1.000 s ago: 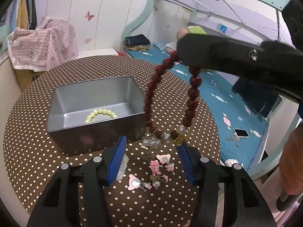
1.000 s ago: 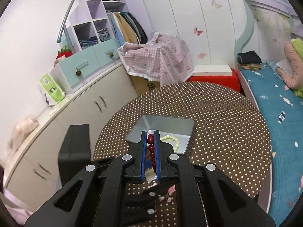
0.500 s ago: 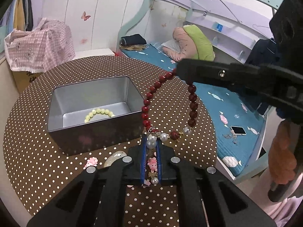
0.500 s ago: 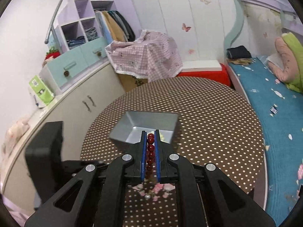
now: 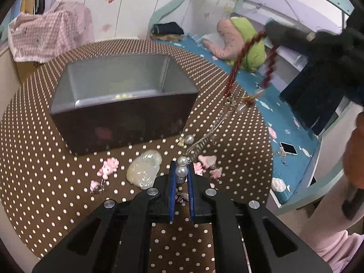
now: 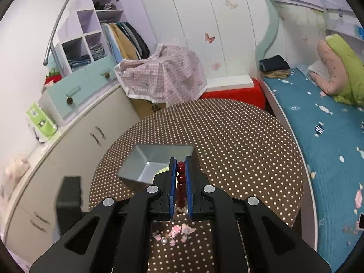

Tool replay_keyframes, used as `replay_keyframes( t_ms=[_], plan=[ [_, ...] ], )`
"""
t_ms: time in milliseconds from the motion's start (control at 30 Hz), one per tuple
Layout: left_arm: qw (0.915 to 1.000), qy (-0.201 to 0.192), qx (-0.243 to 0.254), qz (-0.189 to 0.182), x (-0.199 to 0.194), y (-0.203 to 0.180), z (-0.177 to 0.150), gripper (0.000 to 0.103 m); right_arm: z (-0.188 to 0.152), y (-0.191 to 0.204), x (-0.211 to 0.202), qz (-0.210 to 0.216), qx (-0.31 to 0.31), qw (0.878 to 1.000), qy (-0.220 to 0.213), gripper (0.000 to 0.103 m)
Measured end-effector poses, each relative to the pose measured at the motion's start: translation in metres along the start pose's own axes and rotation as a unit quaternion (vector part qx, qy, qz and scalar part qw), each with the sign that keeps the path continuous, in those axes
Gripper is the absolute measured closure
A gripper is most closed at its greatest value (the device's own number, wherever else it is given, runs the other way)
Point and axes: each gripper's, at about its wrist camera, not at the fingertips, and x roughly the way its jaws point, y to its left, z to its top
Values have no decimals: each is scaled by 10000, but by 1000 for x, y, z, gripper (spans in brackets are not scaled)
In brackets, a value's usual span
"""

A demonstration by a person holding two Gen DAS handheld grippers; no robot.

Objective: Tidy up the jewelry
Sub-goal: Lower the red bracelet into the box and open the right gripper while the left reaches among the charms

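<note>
your left gripper (image 5: 181, 170) clamps round white pearls (image 5: 182, 168); your right gripper (image 6: 180, 173) clamps the glossy dark-red bead strand (image 6: 181, 183) above the rectangular metal tin (image 6: 145, 159).

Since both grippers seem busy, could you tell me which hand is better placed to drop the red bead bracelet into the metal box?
Probably right: the right gripper grips the red bead bracelet just before the metal box. The left gripper pinches pearl beads.

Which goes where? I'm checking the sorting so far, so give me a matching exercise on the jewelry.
Things:
1. red bead bracelet
2. pearls on a chain
3. pale green bracelet
4. pale jade-like pendant

Places:
A. lying loose on the dotted tablecloth
B. inside the metal tin
C. in the right claw
D. in the left claw

Pairs: 1-C, 2-D, 3-B, 4-A
</note>
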Motion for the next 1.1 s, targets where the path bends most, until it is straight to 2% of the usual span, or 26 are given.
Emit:
replay_keyframes(
  t_ms=[167, 333, 367, 467, 600, 967, 1100],
  plan=[
    [9999, 22, -101, 101, 2, 7, -2, 95, 9, 1, -9, -99, -100, 9998, -122, 94],
    [9991, -75, -247, 326, -7, 21, 1, 94, 23, 10, -13, 23, -275, 9994, -188, 95],
    [9990, -100, -265, 356, -9, 22, 2, 93, 26, 14, -12, 117, -322, 9993, -173, 95],
    [9987, -234, -290, 348, -19, 24, 6, 79, 30, 26, -9, 150, -456, 9987, -178, 95],
    [9976, -444, -297, 433, -32, 23, 12, 71, 32, 39, 6, 262, -517, 9983, -64, 94],
    [9910, -861, -453, 916, -57, 34, 39, 70, 24, 48, 50, 268, -457, 9984, 212, 92],
    [9886, -972, -488, 1038, -63, 37, 44, 62, 21, 41, 51, 204, -387, 9988, 234, 92]
  ],
)
